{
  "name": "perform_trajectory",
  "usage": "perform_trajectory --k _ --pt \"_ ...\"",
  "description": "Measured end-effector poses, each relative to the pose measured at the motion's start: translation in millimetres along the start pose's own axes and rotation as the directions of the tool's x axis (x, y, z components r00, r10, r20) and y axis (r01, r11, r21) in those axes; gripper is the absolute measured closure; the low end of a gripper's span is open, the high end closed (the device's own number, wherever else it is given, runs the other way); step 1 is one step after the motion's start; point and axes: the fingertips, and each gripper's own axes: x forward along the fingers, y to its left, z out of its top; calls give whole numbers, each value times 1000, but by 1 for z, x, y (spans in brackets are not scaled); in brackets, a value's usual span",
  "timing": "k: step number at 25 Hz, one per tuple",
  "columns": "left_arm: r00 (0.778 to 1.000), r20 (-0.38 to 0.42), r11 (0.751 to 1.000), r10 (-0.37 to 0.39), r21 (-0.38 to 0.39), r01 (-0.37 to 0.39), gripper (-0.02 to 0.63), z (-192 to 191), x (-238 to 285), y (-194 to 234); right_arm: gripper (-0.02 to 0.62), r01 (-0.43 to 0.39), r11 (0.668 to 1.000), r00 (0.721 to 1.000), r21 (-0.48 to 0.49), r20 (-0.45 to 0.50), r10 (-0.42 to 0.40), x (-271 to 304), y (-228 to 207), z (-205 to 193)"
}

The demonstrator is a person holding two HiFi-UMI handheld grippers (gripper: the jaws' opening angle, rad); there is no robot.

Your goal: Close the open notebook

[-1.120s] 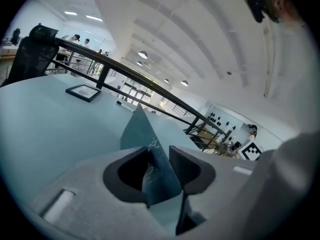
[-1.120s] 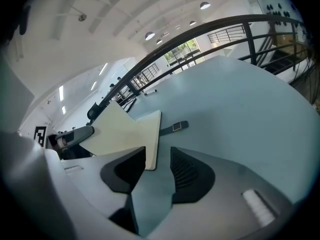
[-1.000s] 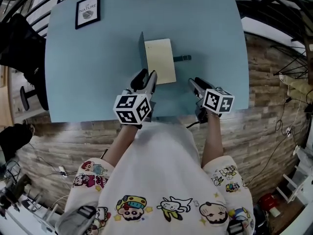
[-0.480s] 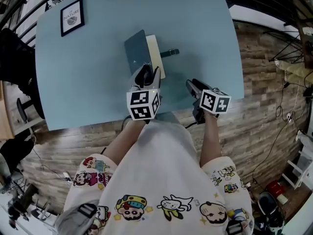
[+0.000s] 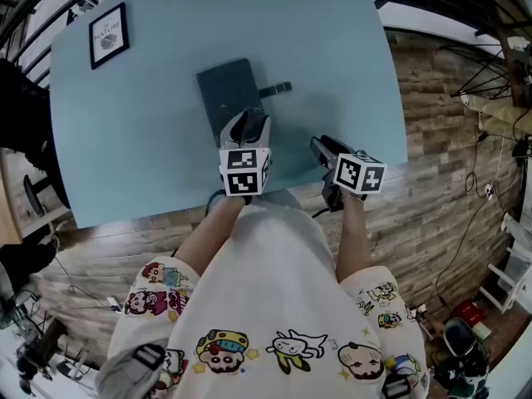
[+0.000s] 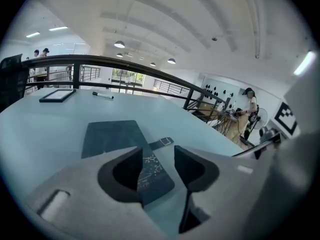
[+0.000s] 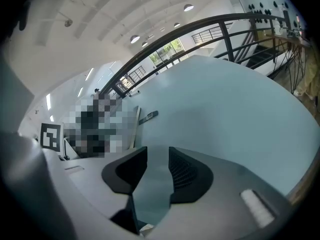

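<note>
On the table point(image 5: 349, 40) the notebook point(image 5: 223, 94) lies shut just above frame centre, my left gripper point(image 5: 248, 125) opening over its near end and gripping nothing, right gripper point(image 5: 321, 146) parted and empty at lower right; risk is the cover springing back with the strap point(image 5: 275, 89) loose, or my left jaws snagging it.

A pale blue tabletop point(image 5: 332, 48) with a rounded edge is set over a floor point(image 5: 449, 202) of wood-look planks in mixed browns and greys. Loose cables point(image 5: 478, 173) are seen lying on the floor at the right, and a black chair point(image 6: 11, 81) is placed at the tabletop's left side. A curved black railing point(image 6: 125, 63) is run behind the tabletop. Overhead, a white ribbed ceiling point(image 6: 175, 19) is lit by round lamps point(image 6: 119, 44) and long strip lights point(image 6: 304, 63). Daylight is let in through tall windows point(image 6: 125, 76) at the far end, where greenery is seen.
</note>
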Motion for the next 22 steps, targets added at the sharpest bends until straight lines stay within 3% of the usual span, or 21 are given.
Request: perform_trajectory --k 11,17,22 --pt "998 59 998 8 -61 -5 410 19 -16 8 446 -119 993 992 -7 42 120 -1 22 28" --pt "988 144 996 52 -76 -42 410 45 -47 36 446 -183 976 979 -115 66 191 1 66 58" --pt "971 224 996 78 -67 -65 410 73 -83 58 448 -220 942 965 -255 84 248 -2 113 85"
